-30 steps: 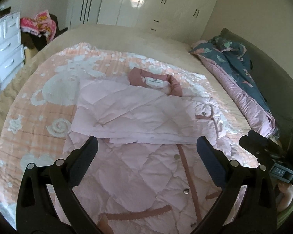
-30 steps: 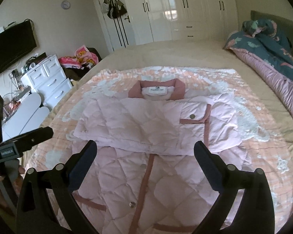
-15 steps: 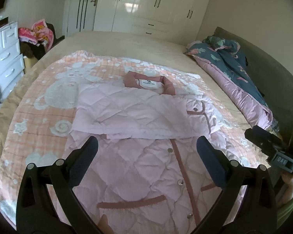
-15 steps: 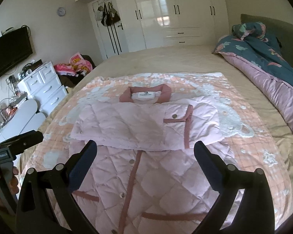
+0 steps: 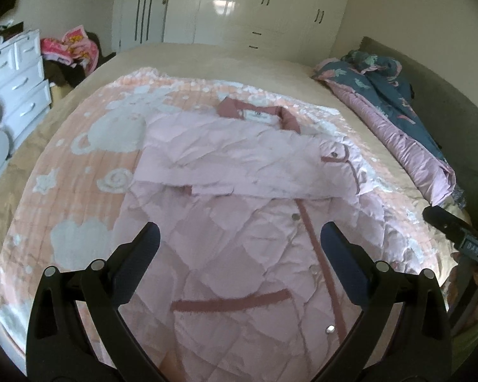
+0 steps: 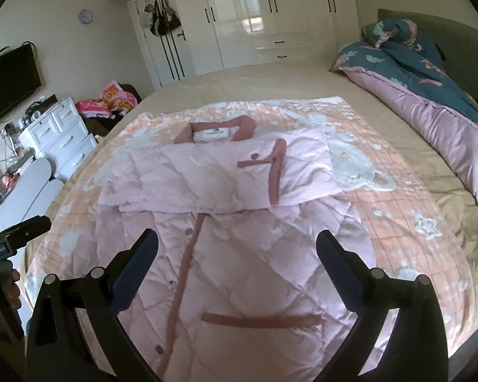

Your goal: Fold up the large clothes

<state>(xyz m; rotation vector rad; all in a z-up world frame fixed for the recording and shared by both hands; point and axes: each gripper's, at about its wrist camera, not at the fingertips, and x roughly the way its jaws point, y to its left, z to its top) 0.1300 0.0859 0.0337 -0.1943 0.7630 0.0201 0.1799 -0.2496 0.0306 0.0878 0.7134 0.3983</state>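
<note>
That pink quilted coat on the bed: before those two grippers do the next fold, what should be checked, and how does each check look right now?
1. Left gripper open and empty: ok.
2. Right gripper open and empty: ok.
3. Sleeves folded across the chest of the pink coat: ok.
4. Coat lies flat on the peach blanket, collar at the far end: ok.
5. Bottom hem, probably the next thing to grab, in view: cannot tell, it is hidden below both cameras.
6. Rolled duvet apart from the coat: ok.
</note>
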